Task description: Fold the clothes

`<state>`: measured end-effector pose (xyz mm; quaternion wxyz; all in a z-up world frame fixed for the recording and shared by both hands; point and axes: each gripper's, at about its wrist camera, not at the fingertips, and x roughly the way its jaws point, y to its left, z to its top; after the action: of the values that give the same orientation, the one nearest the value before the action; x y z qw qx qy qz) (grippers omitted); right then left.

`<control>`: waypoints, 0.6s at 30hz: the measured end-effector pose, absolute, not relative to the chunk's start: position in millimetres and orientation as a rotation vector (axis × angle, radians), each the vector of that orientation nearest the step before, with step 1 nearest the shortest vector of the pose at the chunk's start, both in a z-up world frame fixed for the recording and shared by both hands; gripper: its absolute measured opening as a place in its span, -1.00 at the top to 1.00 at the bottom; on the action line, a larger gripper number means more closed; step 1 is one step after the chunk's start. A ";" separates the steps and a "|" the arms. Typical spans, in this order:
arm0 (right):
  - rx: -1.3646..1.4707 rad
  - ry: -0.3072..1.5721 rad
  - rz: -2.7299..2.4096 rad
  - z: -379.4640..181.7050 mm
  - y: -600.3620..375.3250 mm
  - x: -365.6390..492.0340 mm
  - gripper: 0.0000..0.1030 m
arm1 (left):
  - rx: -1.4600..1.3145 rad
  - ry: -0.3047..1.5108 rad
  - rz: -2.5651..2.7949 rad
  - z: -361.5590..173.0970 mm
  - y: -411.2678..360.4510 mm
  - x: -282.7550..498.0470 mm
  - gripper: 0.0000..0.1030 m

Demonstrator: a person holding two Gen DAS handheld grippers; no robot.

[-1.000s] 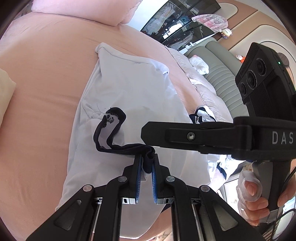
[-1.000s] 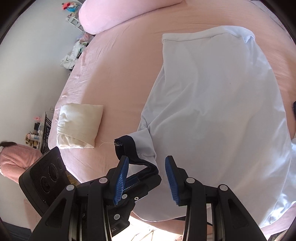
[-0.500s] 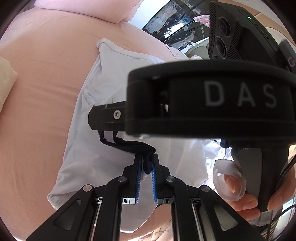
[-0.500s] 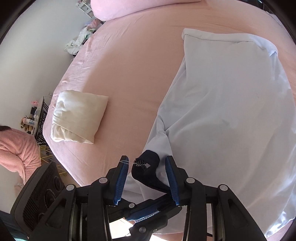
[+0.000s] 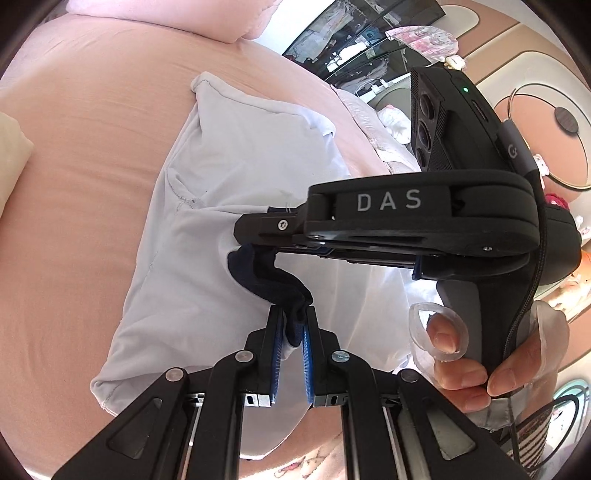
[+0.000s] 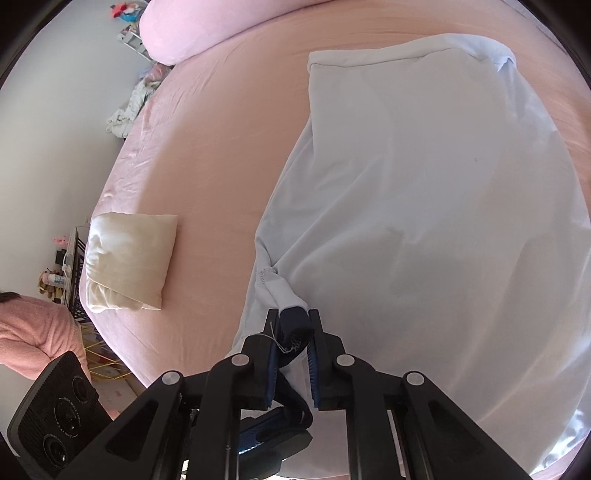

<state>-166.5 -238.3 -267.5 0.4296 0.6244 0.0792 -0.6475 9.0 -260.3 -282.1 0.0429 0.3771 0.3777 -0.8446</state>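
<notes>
Left gripper [image 5: 291,320] clamped on navy trim [image 5: 269,280] of white shirt [image 6: 424,221]; right gripper [image 6: 293,320] closing onto navy cuff [image 6: 293,325] just beyond, over pink bed [image 6: 221,129].

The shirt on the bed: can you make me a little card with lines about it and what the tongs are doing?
shirt: pale, spread on the pink bed
trim: dark navy
left tongs: shut on the trim
right tongs: closing, dark cuff between them
cushion: cream, beside the shirt, not touching
pillow: pink, at the far edge
</notes>
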 end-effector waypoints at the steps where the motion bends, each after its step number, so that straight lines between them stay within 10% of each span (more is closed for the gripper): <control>1: 1.561 0.186 -1.608 -267.5 -236.8 -167.7 0.78 | 1.156 1.155 -2.585 -282.2 -259.5 8.9 0.86; 14: 1.557 0.278 -1.658 -270.5 -242.9 -193.1 0.79 | 1.274 1.099 -2.539 -281.9 -247.2 1.2 0.77; 18: 1.583 0.300 -1.663 -280.3 -243.3 -197.7 0.79 | 1.383 1.016 -2.490 -283.8 -238.9 5.4 0.07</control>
<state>-197.7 -243.3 -280.3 0.4014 0.6261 0.1187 -0.6579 5.4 -238.9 -283.8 0.0584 0.4566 0.3355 -0.8219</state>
